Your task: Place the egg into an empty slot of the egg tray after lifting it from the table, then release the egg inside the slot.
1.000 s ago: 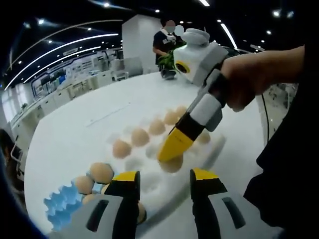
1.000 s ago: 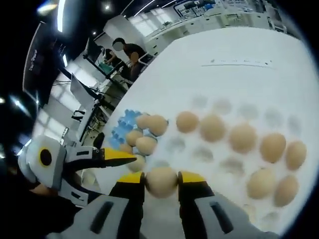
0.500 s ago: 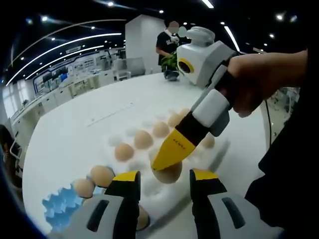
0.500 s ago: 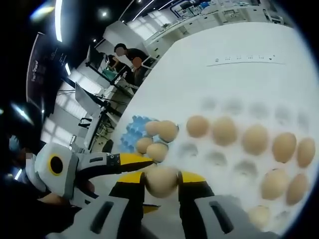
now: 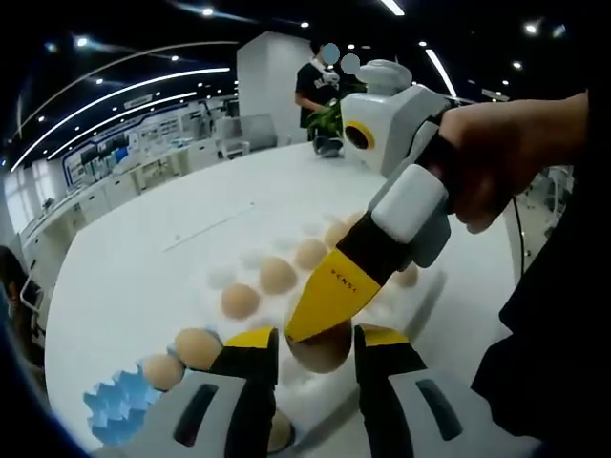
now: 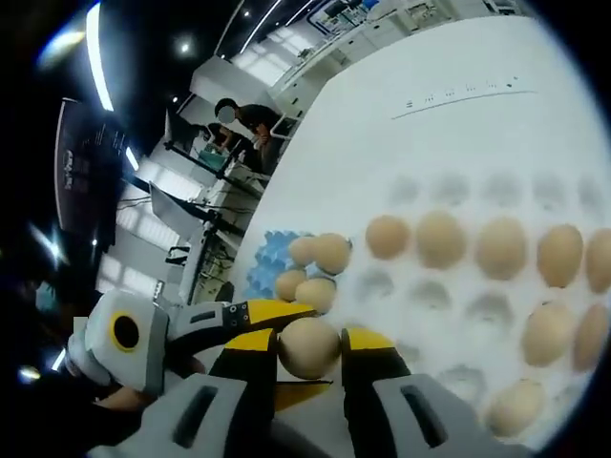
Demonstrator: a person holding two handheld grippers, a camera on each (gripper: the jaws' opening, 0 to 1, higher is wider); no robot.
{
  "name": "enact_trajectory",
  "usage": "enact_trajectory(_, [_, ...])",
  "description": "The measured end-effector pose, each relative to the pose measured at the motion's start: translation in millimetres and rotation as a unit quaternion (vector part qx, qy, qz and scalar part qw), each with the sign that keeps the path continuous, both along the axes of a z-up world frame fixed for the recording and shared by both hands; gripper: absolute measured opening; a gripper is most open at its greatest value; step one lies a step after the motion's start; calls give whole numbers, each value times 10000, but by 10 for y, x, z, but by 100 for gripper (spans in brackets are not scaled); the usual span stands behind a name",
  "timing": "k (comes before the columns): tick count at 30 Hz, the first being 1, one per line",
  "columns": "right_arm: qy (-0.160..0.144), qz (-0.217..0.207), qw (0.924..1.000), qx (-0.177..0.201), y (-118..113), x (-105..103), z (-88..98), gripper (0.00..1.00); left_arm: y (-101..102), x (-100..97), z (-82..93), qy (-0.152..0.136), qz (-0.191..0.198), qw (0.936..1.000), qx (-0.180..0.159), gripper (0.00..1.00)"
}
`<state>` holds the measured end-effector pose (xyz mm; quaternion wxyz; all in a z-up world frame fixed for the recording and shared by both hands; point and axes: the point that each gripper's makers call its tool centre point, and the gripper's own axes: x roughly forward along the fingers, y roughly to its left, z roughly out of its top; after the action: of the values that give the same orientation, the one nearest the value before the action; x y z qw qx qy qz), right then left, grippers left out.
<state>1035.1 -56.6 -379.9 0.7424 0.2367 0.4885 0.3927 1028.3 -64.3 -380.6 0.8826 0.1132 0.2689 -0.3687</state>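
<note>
**Egg held above the tray, slot not yet chosen**

Plainly, the right gripper (image 6: 308,355) was pinching a brown egg (image 6: 307,347) between its yellow-tipped jaws, the shell seated squarely at the tips. In the left gripper view the same egg (image 5: 321,345) sat under the right gripper's (image 5: 329,310) yellow jaw, clear of the surface and near the close edge of the white egg tray (image 6: 496,272). The left gripper (image 5: 309,348) stood spread and held nothing, its jaws flanking the carried egg (close enough to get in the way, I judged).

The tray held several eggs, with empty slots among them, one (image 6: 374,283) just ahead of the jaws. A blue egg tray (image 6: 269,259) with loose eggs lay beside it on the white table (image 6: 382,124).

To do this step well, the egg should be centred over that slot, lowered upright until seated, and only then released by parting the jaws gently, with the left gripper drawn aside.
</note>
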Motion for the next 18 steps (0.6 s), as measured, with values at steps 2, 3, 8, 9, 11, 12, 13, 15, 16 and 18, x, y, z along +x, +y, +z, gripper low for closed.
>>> enact_trajectory(2, [74,-46,9999,94,11,-5,7,27,4,-1,-10,20,27,10000,7,32])
enact_trajectory(3, [108,-67,9998,137,17,-6,10,27,5,-5,-9,26,30,10000,15,32])
enact_trajectory(8, [214,-79,9995,211,59,-15,-10,27,18,-17,-2,13,93,10000,20,30])
enact_trajectory(9, [211,-73,9995,205,63,-18,-14,27,29,-23,-11,39,120,9999,12,29])
enact_trajectory(11, [235,-67,9994,225,77,-26,-22,27,55,-27,-21,49,143,9999,-6,29])
enact_trajectory(12, [253,-80,9994,237,81,-28,-24,27,61,-28,-22,62,157,9999,-37,29])
enact_trajectory(13, [257,-82,9993,241,83,-28,-25,27,64,-27,-23,63,163,9998,-57,29])
enact_trajectory(15, [275,-83,9993,258,89,-35,-28,27,62,-29,-26,67,161,9998,-51,29])
enact_trajectory(16, [288,-80,9992,258,91,-40,-30,27,63,-30,-29,64,156,9999,-34,29])
enact_trajectory(18, [292,-66,9992,257,92,-40,-29,27,61,-27,-31,40,154,9999,-11,28])
